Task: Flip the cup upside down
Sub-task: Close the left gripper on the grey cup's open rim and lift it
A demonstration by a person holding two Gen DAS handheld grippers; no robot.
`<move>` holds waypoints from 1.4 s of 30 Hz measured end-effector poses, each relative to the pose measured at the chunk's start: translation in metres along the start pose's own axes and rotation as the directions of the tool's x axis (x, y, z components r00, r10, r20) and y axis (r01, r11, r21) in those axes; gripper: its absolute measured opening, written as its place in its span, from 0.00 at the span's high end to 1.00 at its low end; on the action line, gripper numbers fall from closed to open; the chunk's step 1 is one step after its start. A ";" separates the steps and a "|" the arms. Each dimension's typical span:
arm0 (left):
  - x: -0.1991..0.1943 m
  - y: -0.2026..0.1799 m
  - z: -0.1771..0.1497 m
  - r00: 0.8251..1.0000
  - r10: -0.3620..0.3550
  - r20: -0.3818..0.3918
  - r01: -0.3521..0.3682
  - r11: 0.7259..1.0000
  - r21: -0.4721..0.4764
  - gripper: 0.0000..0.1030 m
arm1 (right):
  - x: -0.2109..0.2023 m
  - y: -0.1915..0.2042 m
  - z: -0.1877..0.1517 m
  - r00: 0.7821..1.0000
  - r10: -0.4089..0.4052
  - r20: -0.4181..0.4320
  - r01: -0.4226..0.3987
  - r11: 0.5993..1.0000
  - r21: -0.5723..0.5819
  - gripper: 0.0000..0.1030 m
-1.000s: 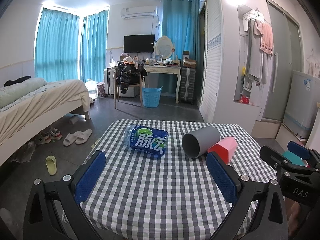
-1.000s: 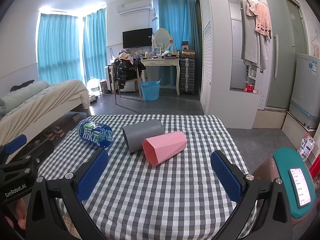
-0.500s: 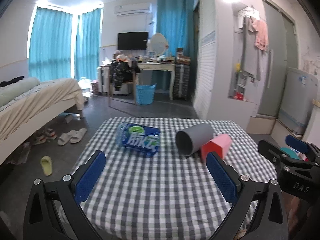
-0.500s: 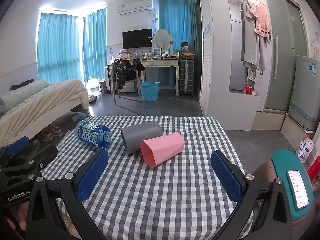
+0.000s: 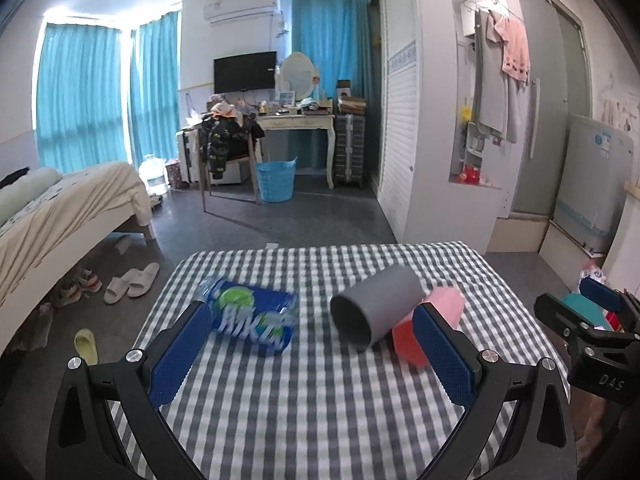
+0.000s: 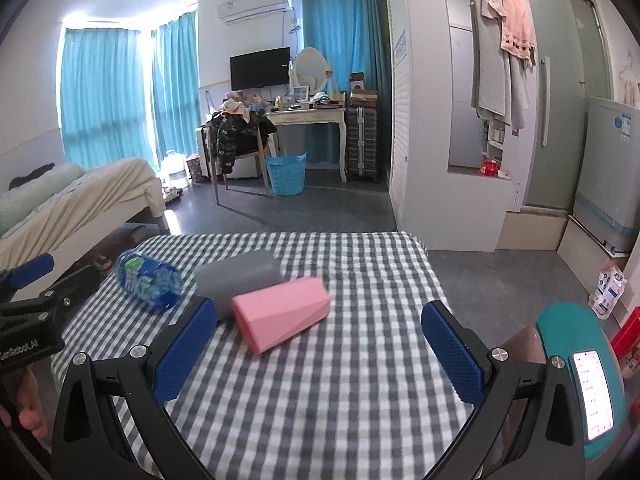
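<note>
— What lies on the checked desk point(image 5: 320, 420) around the cups?

— One blue-labelled water bottle point(image 5: 252, 320) on its side, just beside the grey cup point(image 5: 376, 304). Two cups in all, both lying down: the pink faceted cup point(image 6: 280, 314) touches the grey one's other flank.

— And the tongs?

— Left tongs point(image 5: 312, 348) gape wide, empty, short of the grey cup's open mouth. Right tongs point(image 6: 316, 350) also wide and empty, with the pink cup just ahead, between their blue pads point(image 6: 452, 354).

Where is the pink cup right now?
The pink cup lies on its side on the checkered table, touching the grey cup on its left in the right wrist view.
</note>
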State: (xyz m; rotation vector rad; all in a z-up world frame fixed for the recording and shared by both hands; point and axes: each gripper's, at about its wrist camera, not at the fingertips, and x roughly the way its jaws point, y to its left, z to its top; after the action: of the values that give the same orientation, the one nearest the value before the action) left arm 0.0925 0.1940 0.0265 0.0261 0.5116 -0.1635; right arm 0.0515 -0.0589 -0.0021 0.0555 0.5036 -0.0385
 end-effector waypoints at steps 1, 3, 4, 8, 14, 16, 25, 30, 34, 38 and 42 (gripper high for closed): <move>0.009 -0.003 0.006 1.000 -0.003 -0.003 0.003 1.000 0.015 0.00 | 0.006 -0.006 0.004 1.000 -0.001 -0.002 0.001 1.000 0.009 0.00; 0.027 -0.010 0.015 1.000 -0.020 -0.010 0.020 0.998 0.056 0.00 | 0.015 -0.014 0.007 1.000 -0.005 -0.011 0.006 1.000 0.024 0.00; 0.038 -0.014 0.020 0.999 -0.032 -0.019 0.033 0.996 0.079 0.00 | 0.021 -0.019 0.009 1.000 -0.007 -0.017 0.008 0.999 0.033 0.00; 0.093 -0.030 0.027 0.990 -0.074 -0.117 0.092 0.984 0.155 0.00 | 0.047 -0.039 0.008 0.999 -0.017 -0.048 0.020 0.997 0.072 0.00; 0.142 -0.056 0.013 0.966 -0.106 -0.235 0.174 0.941 0.290 0.00 | 0.075 -0.064 0.002 0.995 -0.047 -0.092 0.056 0.993 0.102 0.00; 0.152 -0.060 0.009 0.962 -0.093 -0.256 0.177 0.928 0.327 0.00 | 0.080 -0.070 0.002 0.994 -0.054 -0.096 0.064 0.993 0.102 0.00; 0.184 -0.068 -0.003 0.903 -0.147 -0.405 0.294 0.896 0.332 0.01 | 0.108 -0.078 0.001 0.991 -0.032 -0.127 0.047 0.992 0.117 0.00; 0.192 -0.080 -0.011 0.888 -0.147 -0.435 0.327 0.868 0.374 0.01 | 0.113 -0.083 0.000 0.991 -0.042 -0.130 0.062 0.986 0.153 0.00; 0.198 -0.078 -0.009 0.879 -0.165 -0.446 0.340 0.874 0.347 0.13 | 0.116 -0.088 -0.004 0.988 -0.052 -0.144 0.077 0.983 0.169 0.00; 0.189 -0.071 -0.008 0.876 -0.177 -0.448 0.344 0.882 0.324 0.19 | 0.115 -0.088 -0.004 0.988 -0.053 -0.145 0.077 0.983 0.166 0.00; 0.175 -0.064 -0.009 0.876 -0.173 -0.451 0.327 0.900 0.289 0.20 | 0.108 -0.084 -0.002 0.990 -0.049 -0.132 0.070 0.984 0.164 0.00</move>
State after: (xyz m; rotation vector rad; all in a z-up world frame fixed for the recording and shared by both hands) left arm 0.2284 0.1053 -0.0662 0.3602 0.9090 -0.5196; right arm 0.1405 -0.1448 -0.0594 0.2090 0.6294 -0.1367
